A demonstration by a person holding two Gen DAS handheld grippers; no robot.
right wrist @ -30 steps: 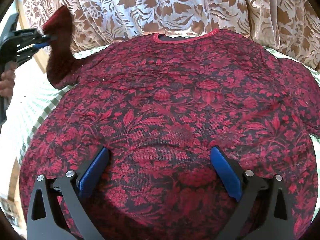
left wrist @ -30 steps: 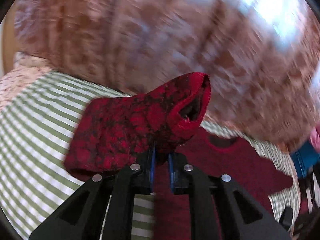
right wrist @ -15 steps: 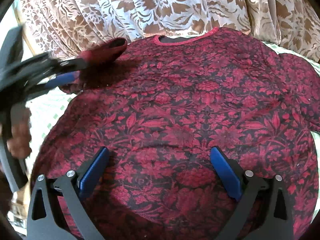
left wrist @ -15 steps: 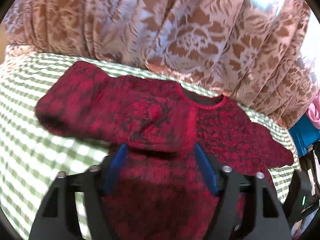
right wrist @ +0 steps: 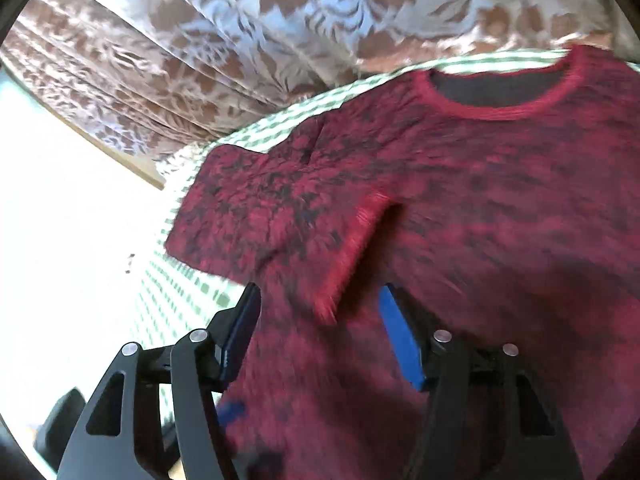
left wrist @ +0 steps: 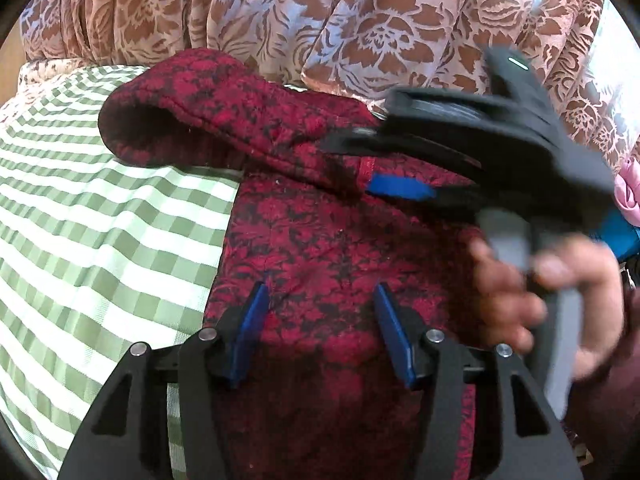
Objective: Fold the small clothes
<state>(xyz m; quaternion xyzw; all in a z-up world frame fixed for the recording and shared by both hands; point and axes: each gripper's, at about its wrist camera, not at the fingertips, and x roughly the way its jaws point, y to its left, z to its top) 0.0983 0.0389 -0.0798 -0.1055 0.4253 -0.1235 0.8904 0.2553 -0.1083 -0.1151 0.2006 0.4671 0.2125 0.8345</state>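
A red and black floral shirt [left wrist: 320, 240] lies flat on a green checked cloth [left wrist: 100, 220]. Its left sleeve [left wrist: 224, 120] is folded in over the body; in the right wrist view the sleeve [right wrist: 280, 208] lies with its red cuff edge turned toward the chest, below the neckline [right wrist: 500, 92]. My left gripper [left wrist: 318, 332] is open and empty, low over the shirt's left side. My right gripper [right wrist: 320, 332] is open and empty, right above the folded sleeve's cuff. In the left wrist view the right gripper [left wrist: 400, 172] reaches in from the right, blurred, held by a hand.
A brown and white floral curtain [left wrist: 320, 20] hangs right behind the cloth's far edge. Bright light washes out the left of the right wrist view. Pink and blue fabric [left wrist: 624, 216] shows at the far right edge.
My left gripper let go of the sleeve, which now lies folded over the shirt, and drew back open. My right gripper swung left across the shirt to the folded sleeve.
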